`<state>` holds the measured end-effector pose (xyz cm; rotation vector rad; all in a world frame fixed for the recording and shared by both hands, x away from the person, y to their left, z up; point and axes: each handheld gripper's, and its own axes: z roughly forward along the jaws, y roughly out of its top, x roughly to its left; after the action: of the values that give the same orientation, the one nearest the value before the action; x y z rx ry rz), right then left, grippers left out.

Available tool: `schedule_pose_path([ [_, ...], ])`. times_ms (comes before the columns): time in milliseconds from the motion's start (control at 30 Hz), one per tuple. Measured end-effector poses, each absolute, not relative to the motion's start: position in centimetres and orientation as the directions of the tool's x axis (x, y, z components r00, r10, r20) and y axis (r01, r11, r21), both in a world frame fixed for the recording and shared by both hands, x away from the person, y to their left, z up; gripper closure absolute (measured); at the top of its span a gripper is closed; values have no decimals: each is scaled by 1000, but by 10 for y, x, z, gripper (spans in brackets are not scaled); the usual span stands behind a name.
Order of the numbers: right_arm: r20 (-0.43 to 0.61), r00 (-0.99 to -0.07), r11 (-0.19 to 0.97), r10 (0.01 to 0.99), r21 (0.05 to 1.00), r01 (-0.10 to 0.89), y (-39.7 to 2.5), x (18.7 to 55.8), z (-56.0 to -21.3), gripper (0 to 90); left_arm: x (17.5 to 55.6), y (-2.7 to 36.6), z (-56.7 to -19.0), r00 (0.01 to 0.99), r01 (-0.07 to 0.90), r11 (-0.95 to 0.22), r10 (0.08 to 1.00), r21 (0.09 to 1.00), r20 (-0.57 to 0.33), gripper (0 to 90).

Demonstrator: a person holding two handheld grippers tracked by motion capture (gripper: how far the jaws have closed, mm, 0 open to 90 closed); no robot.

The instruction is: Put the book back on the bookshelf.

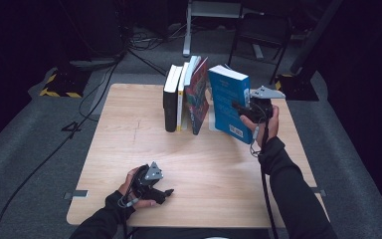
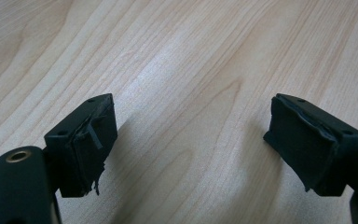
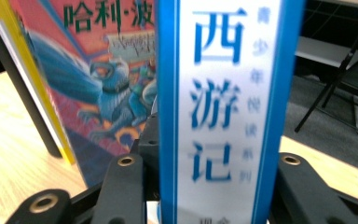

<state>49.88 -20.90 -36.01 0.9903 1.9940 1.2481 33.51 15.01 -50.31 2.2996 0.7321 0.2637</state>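
Clamping the blue book [image 1: 229, 102], the right gripper [image 1: 246, 107] nears the row of books [image 1: 185, 94] at the table's far edge, shelving unfinished; left gripper [image 1: 165, 192] fingers apart.

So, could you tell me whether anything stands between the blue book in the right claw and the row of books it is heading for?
Nothing visible does. The right claw holds the blue book tilted, beside the red-covered book that ends the row, with bare table between their lower edges.
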Motion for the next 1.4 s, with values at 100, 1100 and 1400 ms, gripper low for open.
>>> schedule_pose_path([
  [100, -84, -558, 285, 826, 916, 283, -207, 503, -356, 609, 335, 150, -503, 820, 430, -596, 573, 678, -17, 160],
  [1100, -107, -616, 362, 781, 880, 307, -251, 437, -362, 592, 335, 149, -503, 819, 431, -594, 574, 680, -18, 156],
  [1400, -49, -600, 300, 799, 896, 326, -286, 417, -368, 581, 336, 148, -503, 818, 434, -592, 575, 680, -22, 153],
])
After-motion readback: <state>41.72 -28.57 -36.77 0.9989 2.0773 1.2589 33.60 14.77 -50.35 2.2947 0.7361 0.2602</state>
